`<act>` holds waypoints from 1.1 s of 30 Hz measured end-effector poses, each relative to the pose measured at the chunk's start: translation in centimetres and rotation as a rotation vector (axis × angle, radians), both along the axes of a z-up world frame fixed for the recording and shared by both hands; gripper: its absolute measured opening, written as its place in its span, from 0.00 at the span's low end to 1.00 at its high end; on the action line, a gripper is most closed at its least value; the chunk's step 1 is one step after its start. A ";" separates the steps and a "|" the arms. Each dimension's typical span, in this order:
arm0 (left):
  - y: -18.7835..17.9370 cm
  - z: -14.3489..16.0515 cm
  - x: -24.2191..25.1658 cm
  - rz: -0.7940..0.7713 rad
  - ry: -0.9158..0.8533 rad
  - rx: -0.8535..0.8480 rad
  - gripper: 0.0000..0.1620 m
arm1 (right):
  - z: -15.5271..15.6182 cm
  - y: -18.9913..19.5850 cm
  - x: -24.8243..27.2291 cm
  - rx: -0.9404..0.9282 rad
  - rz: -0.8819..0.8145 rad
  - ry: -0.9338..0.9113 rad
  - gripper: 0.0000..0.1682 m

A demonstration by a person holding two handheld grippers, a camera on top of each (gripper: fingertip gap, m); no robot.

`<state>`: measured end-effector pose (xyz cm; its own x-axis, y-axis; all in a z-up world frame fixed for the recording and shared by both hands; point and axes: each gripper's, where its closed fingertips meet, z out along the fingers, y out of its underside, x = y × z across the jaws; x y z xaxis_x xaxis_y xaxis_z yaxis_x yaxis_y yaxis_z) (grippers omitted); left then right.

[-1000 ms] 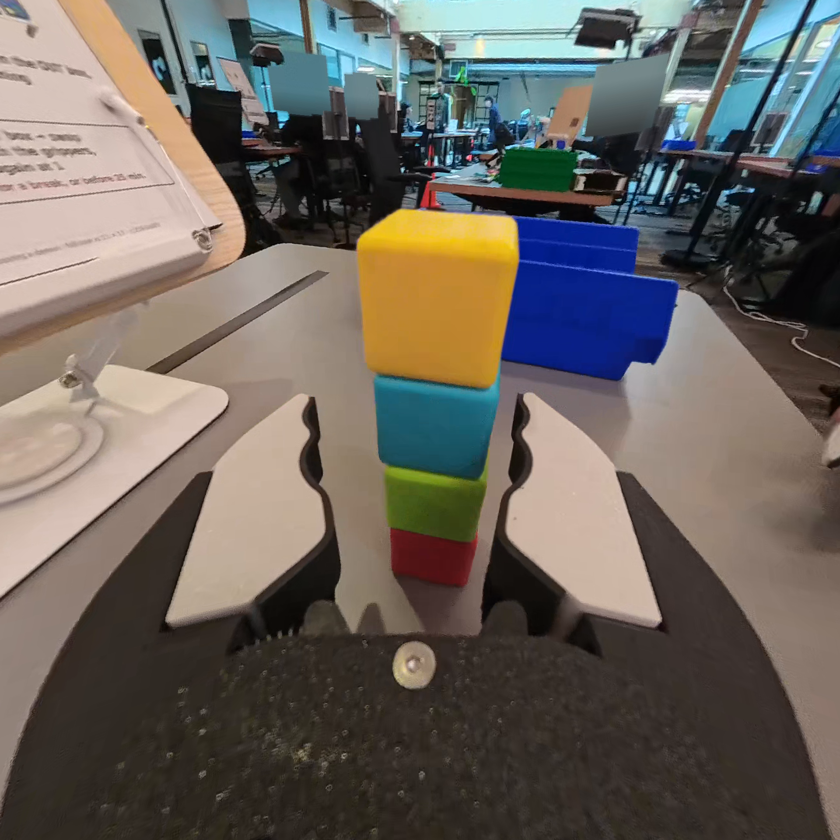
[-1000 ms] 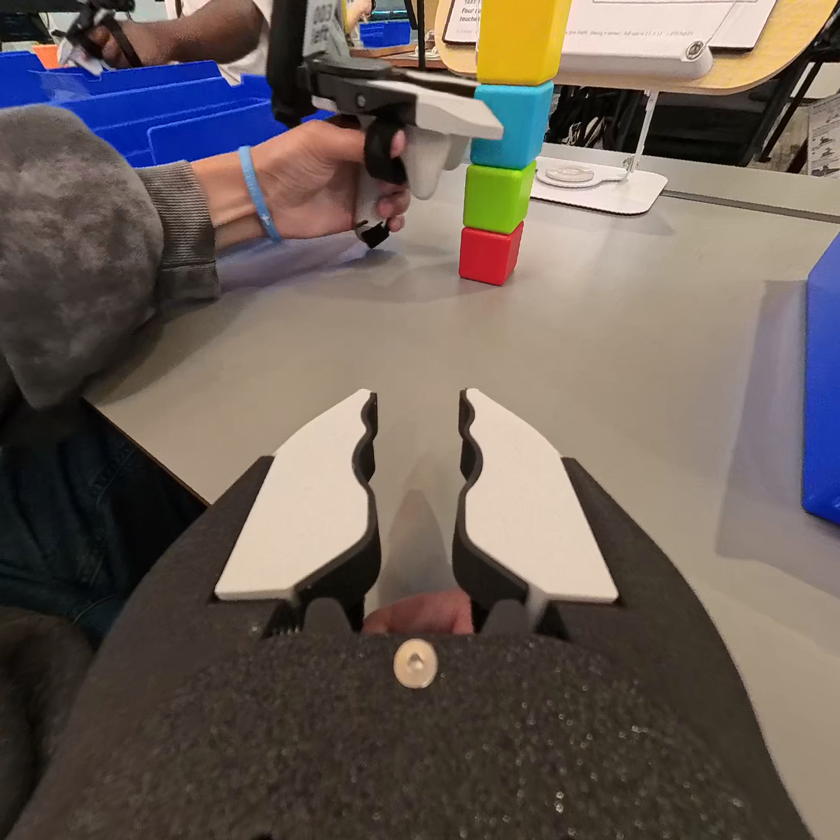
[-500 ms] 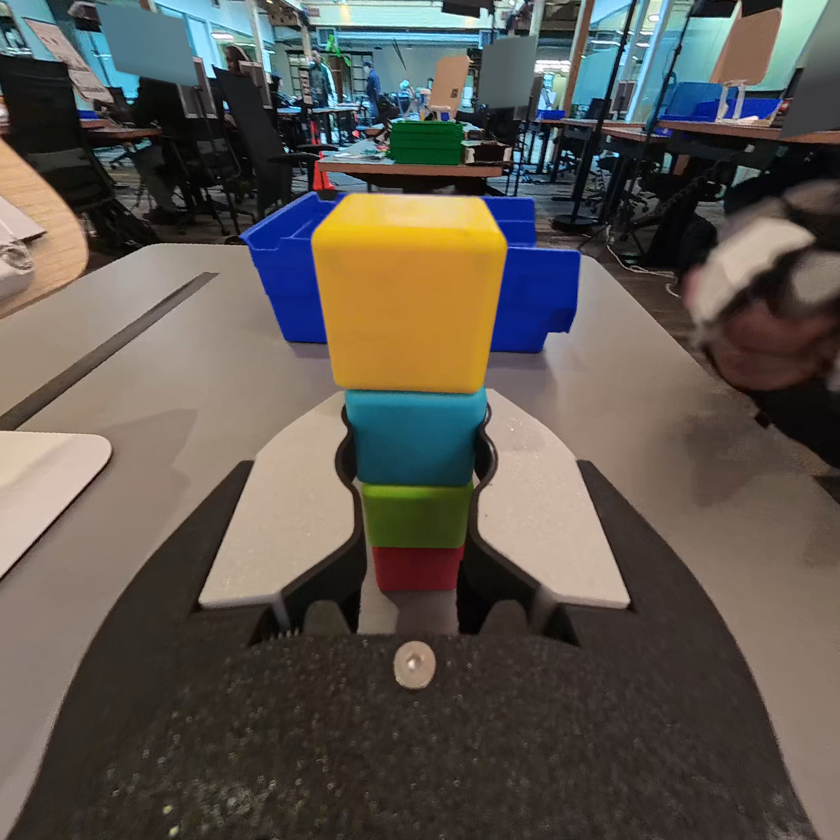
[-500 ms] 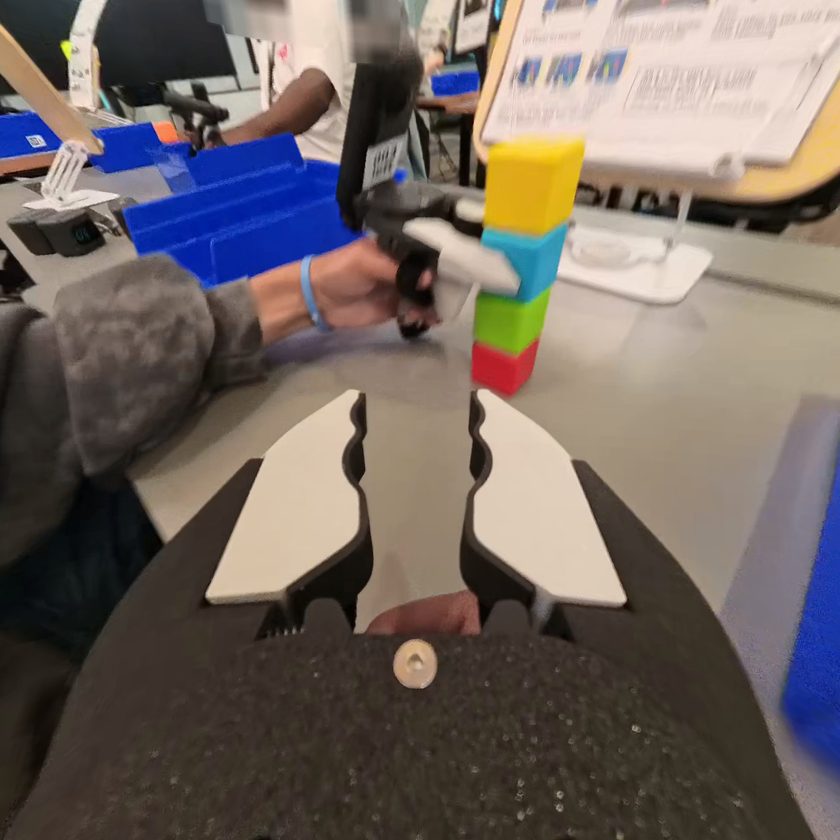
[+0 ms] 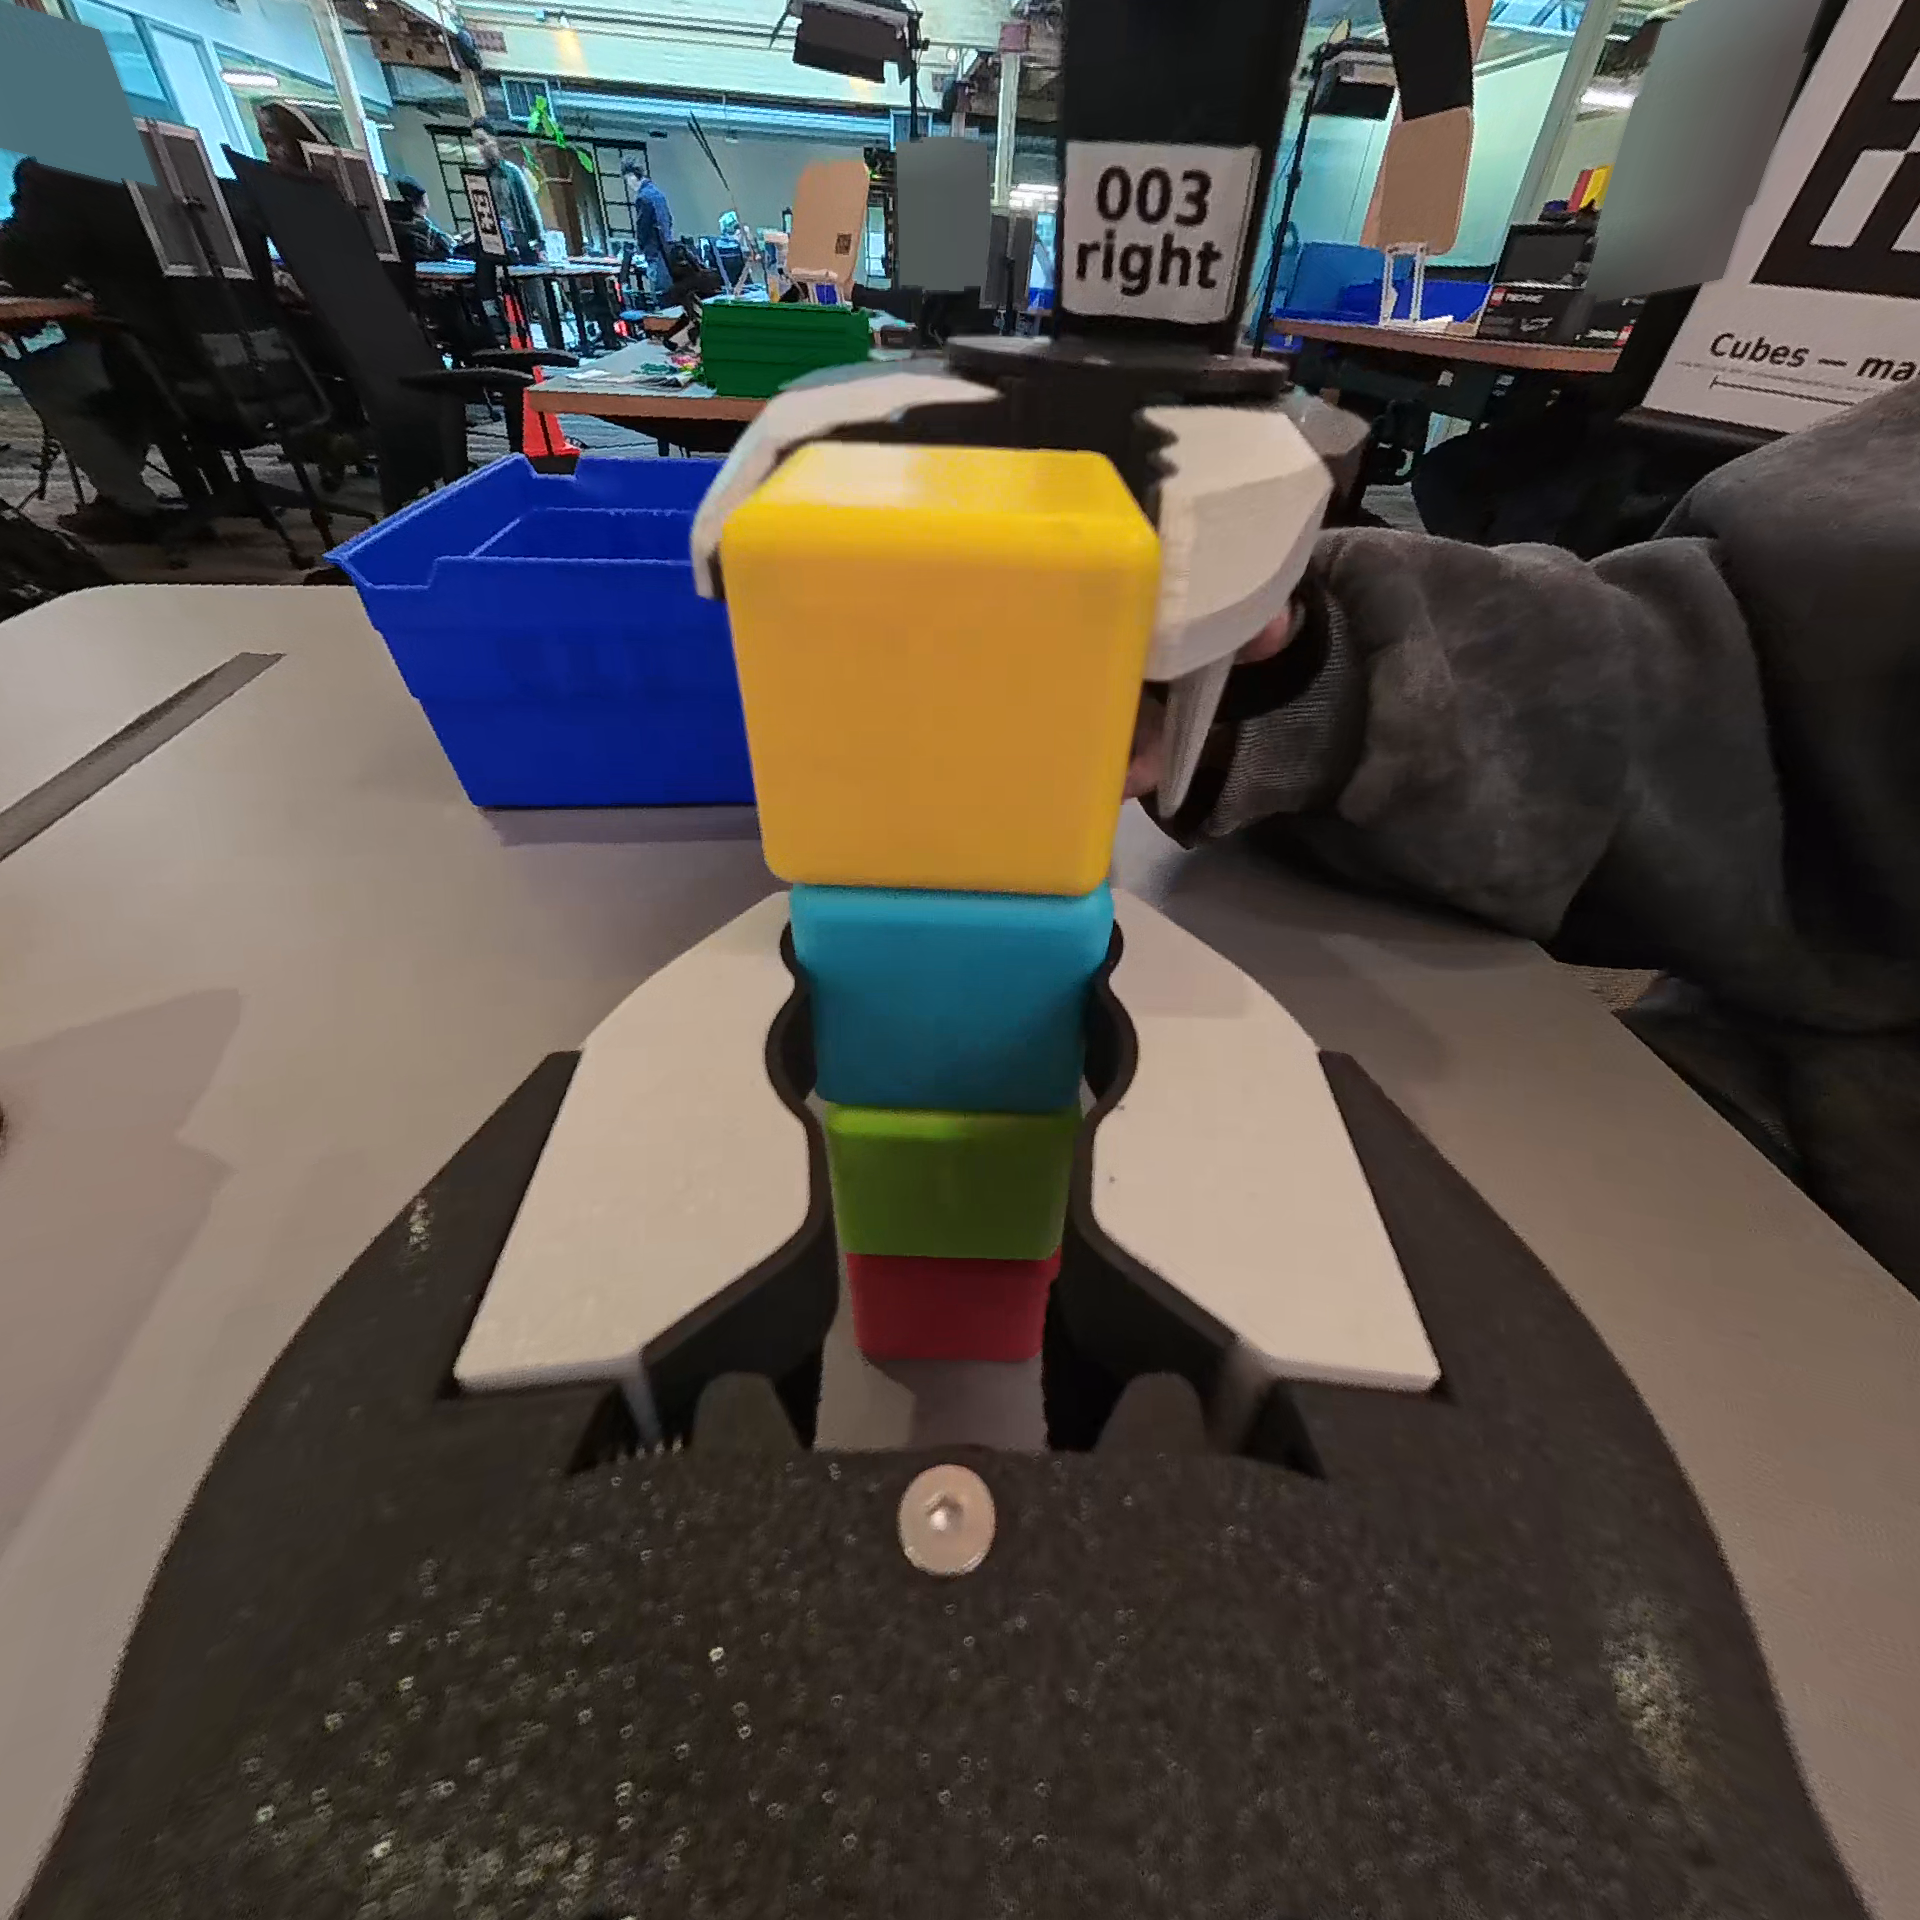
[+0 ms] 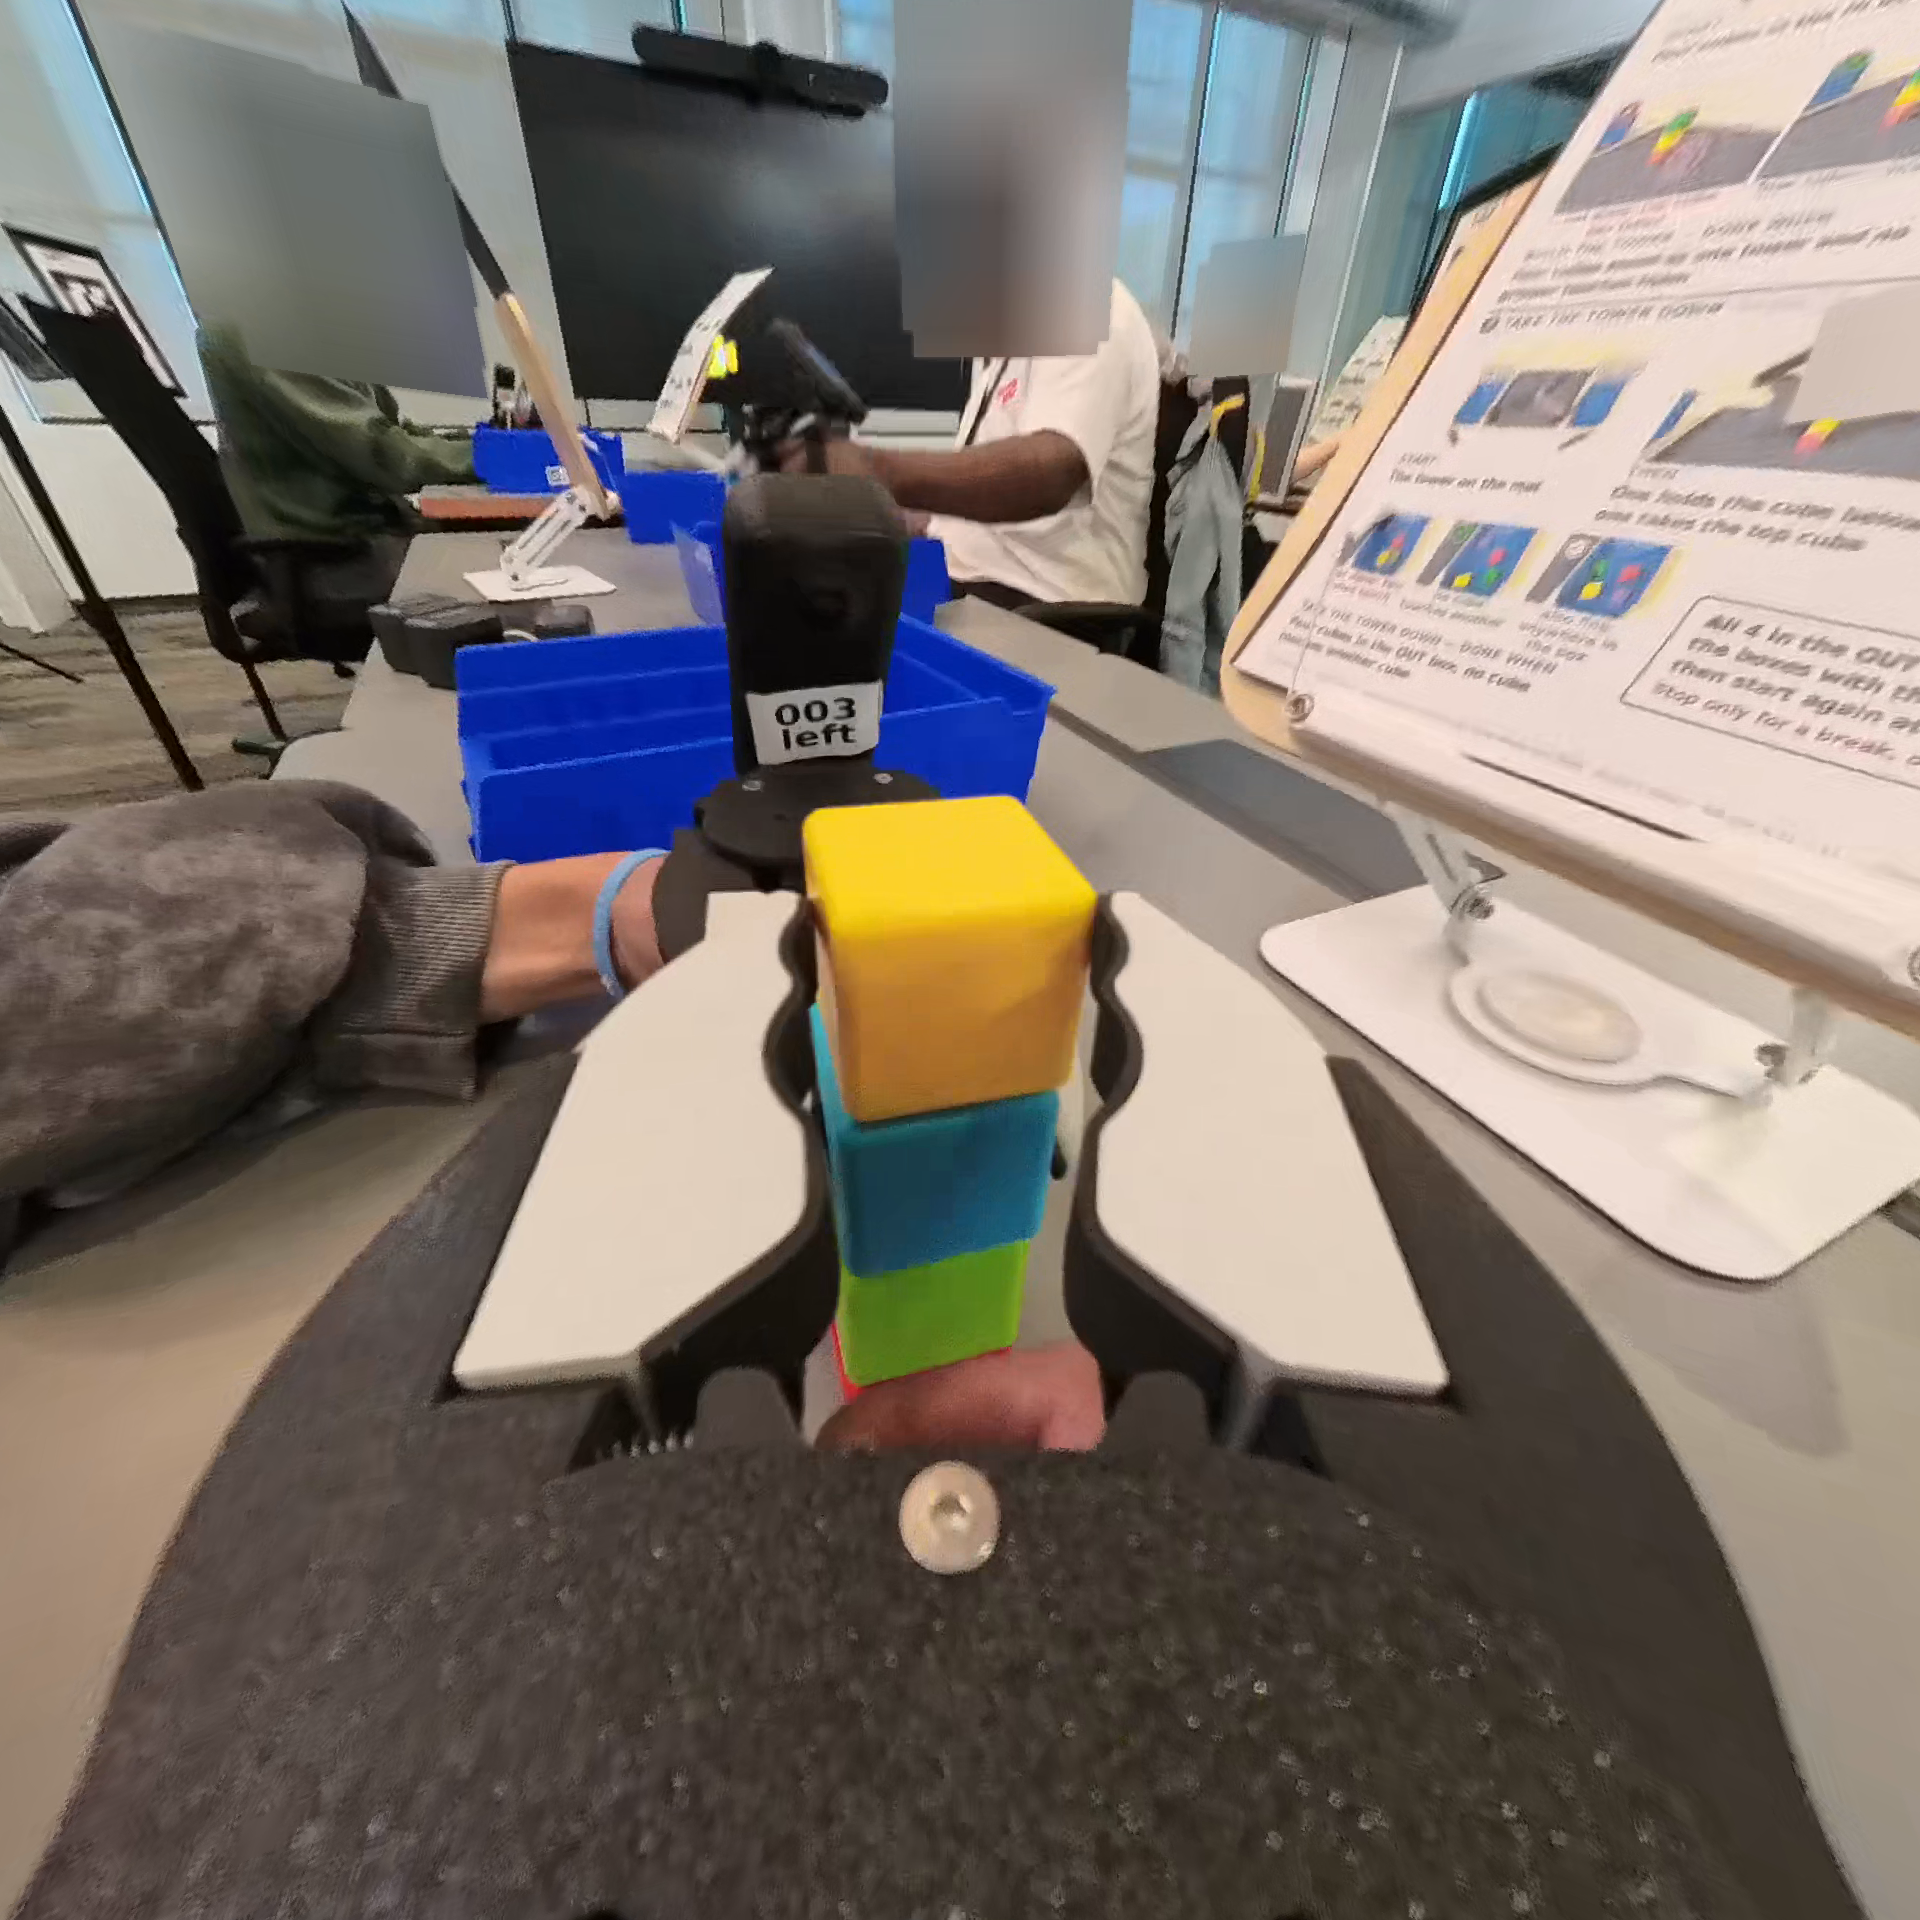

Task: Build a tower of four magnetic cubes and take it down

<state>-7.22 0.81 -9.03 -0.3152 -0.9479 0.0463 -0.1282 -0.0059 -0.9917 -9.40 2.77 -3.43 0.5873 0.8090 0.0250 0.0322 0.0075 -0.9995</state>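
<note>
A tower of four cubes stands on the grey table (image 5: 260,987): a yellow cube (image 5: 935,665) on top, then a teal cube (image 5: 951,997), a green cube (image 5: 951,1179) and a red cube (image 5: 951,1309) at the bottom. My left gripper (image 5: 951,966) is shut on the teal cube. My right gripper (image 6: 948,935) faces it from the opposite side, one finger against each side of the yellow cube (image 6: 945,956). It also shows in the left wrist view (image 5: 977,488), behind the yellow cube. In the right wrist view the red cube is mostly hidden.
A blue bin (image 5: 561,644) stands behind the tower in the left wrist view. In the right wrist view there are blue bins (image 6: 603,727) at the back left and an instruction board on a white stand (image 6: 1610,1091) at the right. Grey sleeves (image 5: 1558,727) rest on the table.
My left gripper went from open around the tower to shut on the teal cube. My right gripper moved from the near table edge up to the tower and closed around the yellow cube.
</note>
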 end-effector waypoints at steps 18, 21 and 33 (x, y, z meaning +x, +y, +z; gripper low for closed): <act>0.8 0.0 0.6 0.089 -0.006 0.044 0.30 | 15.6 -0.2 17.5 -0.011 -0.613 -0.104 0.29; 0.8 0.0 0.7 0.098 -0.007 0.049 0.30 | 10.7 2.7 26.7 -0.285 -0.876 -0.387 0.29; 0.8 -0.1 0.7 0.112 -0.003 0.055 0.30 | -10.9 5.1 38.5 -1.067 -0.938 -0.934 0.30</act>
<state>-6.55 1.65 -9.10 -0.2077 -0.9782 -0.0072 -0.1264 0.0341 -0.9914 29.11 7.85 -14.34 0.9391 0.1027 0.3278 0.1709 -0.9675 -0.1866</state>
